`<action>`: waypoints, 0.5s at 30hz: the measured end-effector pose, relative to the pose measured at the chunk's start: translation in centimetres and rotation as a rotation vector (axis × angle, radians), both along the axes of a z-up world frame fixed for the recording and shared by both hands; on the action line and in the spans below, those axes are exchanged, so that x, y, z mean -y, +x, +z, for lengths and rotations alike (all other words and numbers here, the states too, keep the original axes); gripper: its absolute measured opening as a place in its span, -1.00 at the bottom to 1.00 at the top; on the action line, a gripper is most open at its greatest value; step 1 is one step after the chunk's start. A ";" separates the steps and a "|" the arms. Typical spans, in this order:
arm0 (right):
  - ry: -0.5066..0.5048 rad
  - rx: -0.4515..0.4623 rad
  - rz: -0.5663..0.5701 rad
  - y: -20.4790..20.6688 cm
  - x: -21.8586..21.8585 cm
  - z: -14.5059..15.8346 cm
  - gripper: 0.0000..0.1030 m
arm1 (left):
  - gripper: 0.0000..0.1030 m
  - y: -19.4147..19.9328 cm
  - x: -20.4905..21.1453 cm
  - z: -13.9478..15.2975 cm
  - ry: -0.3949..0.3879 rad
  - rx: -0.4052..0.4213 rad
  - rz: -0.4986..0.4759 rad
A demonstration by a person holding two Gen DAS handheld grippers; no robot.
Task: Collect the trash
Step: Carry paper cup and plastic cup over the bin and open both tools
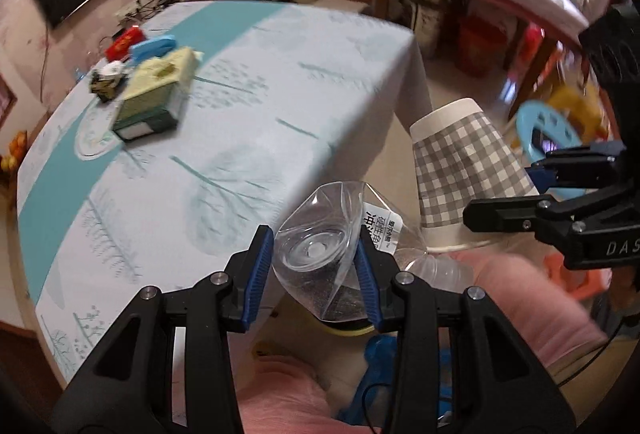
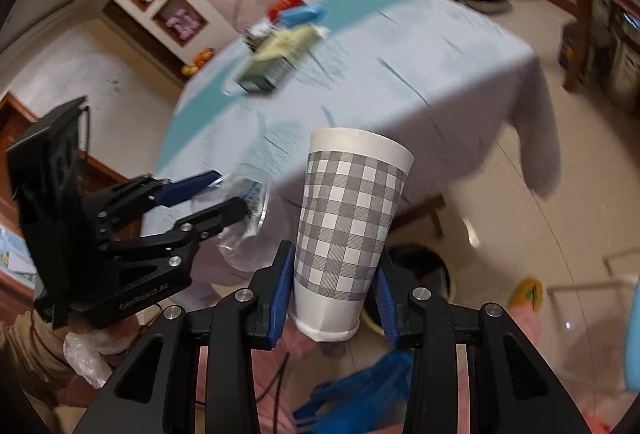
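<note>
A crushed clear plastic bottle point(image 1: 316, 250) with a white label sits between the blue pads of my left gripper point(image 1: 313, 230), which is shut on it. The right gripper point(image 2: 335, 252) is shut on the lower part of a grey-and-white checked paper cup point(image 2: 352, 201), mouth pointing away. In the left wrist view the cup point(image 1: 464, 161) and right gripper point(image 1: 516, 189) are just to the right of the bottle. The right wrist view has the left gripper point(image 2: 226, 193) and bottle point(image 2: 248, 226) to the left. Both hang past the table's edge, over a round bin point(image 2: 450, 270) with a dark inside and yellow rim.
The table point(image 1: 240, 121) with a teal-and-white cloth carries a green tissue box point(image 1: 156, 93) and small packets at its far side. A blue stool point(image 1: 548, 129) stands on the floor to the right. Pink-clad legs point(image 1: 532, 298) and a blue thing point(image 2: 352, 386) are below.
</note>
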State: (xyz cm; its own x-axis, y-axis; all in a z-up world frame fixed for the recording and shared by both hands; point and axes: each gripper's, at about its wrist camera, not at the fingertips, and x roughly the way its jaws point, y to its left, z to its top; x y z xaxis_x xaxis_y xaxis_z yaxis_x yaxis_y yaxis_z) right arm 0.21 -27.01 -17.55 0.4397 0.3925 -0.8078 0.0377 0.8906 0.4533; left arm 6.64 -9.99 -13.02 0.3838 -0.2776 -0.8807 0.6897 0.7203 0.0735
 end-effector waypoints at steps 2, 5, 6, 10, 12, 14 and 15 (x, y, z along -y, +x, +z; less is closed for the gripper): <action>0.007 -0.033 -0.012 -0.9 0.8 -2.4 -0.28 | -0.28 -0.4 0.9 -1.8 0.024 0.003 -0.019; 0.016 -0.085 -0.026 -1.3 1.8 -5.7 -0.28 | -0.28 -1.2 2.3 -4.7 0.068 0.013 -0.047; 0.014 -0.099 -0.031 -1.4 2.2 -6.6 -0.28 | -0.28 -1.7 2.9 -6.0 0.085 0.017 -0.057; 0.049 -0.154 -0.062 -1.4 3.8 -11.1 -0.28 | -0.28 -1.9 4.0 -10.4 0.123 -0.013 -0.063; 0.064 -0.178 -0.080 -1.1 4.3 -13.2 -0.28 | -0.28 -1.8 4.1 -12.6 0.126 -0.043 -0.053; 0.091 -0.205 -0.098 -0.9 5.0 -15.6 -0.28 | -0.28 -1.2 4.1 -14.8 0.123 -0.066 -0.043; 0.082 -0.206 -0.100 -0.4 4.9 -16.4 -0.28 | -0.28 -1.1 4.2 -15.9 0.128 -0.075 -0.038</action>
State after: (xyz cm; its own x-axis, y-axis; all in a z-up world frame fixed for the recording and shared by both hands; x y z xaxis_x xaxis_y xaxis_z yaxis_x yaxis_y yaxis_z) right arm -0.20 -31.92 -33.93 0.3087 0.4236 -0.8516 0.2234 0.8380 0.4978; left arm 5.49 -14.17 -28.88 0.3071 -0.1744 -0.9356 0.7231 0.6819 0.1102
